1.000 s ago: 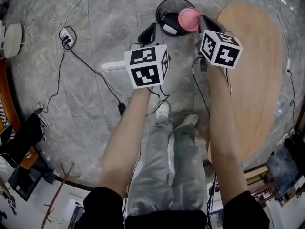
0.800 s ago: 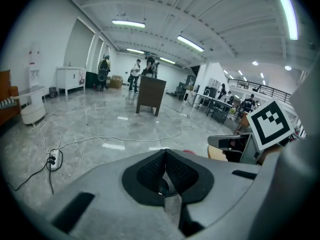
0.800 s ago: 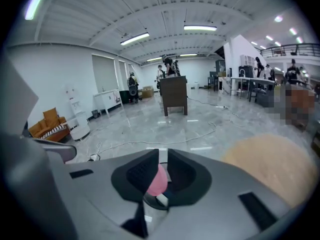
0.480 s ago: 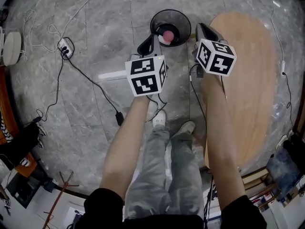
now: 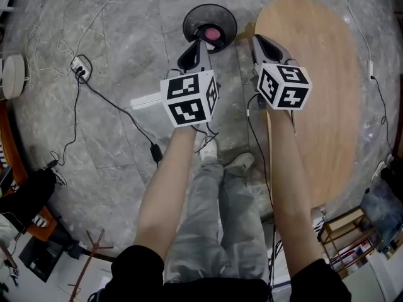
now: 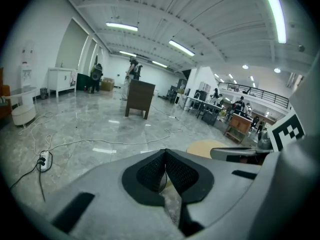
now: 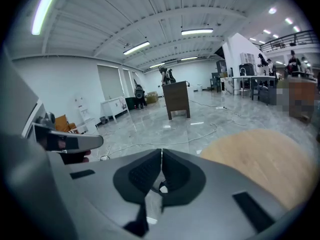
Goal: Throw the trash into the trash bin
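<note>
Plainly, the left claw is pinched together with nothing in it and points toward the round black trash bin on the grey marble floor. Inside the bin lies the pink rounded piece of trash. It seems light and thin-walled, probably easy to crush and a little slick. If it needed lifting again, a gentle pinch on its edge would suit. The right claw is likewise closed and empty, by the edge of the round wooden table.
</note>
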A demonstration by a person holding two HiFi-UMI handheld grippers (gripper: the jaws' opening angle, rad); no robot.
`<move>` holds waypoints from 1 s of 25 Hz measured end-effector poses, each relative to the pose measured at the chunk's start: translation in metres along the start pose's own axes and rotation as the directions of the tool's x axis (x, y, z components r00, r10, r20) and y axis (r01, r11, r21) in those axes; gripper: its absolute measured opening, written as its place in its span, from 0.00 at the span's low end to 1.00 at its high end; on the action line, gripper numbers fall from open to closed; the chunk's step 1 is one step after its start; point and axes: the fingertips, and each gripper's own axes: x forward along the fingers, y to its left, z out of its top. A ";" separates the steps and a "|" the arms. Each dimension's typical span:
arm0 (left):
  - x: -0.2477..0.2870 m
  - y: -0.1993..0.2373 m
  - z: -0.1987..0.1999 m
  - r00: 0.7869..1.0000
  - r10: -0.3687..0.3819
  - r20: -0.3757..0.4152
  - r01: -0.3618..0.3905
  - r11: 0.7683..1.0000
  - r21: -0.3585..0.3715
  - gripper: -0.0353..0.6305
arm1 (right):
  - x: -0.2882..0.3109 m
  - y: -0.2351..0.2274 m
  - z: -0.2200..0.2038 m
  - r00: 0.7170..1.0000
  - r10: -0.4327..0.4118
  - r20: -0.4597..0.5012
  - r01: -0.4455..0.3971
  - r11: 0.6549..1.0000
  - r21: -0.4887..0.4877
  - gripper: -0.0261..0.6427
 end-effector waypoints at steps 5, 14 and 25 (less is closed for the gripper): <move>-0.019 -0.044 -0.007 0.999 -0.042 0.015 0.042 0.999 -0.007 0.06 | -0.056 -0.018 -0.014 0.999 -0.031 0.033 0.030 0.999 0.033 0.06; -0.072 -0.142 -0.010 0.994 -0.103 0.035 0.103 0.995 -0.001 0.06 | -0.204 -0.088 -0.023 0.972 -0.195 0.128 0.173 0.971 0.163 0.06; -0.148 -0.329 0.018 0.944 -0.325 0.050 0.319 0.943 0.094 0.06 | -0.414 -0.162 -0.013 0.885 -0.414 0.212 0.349 0.892 0.286 0.06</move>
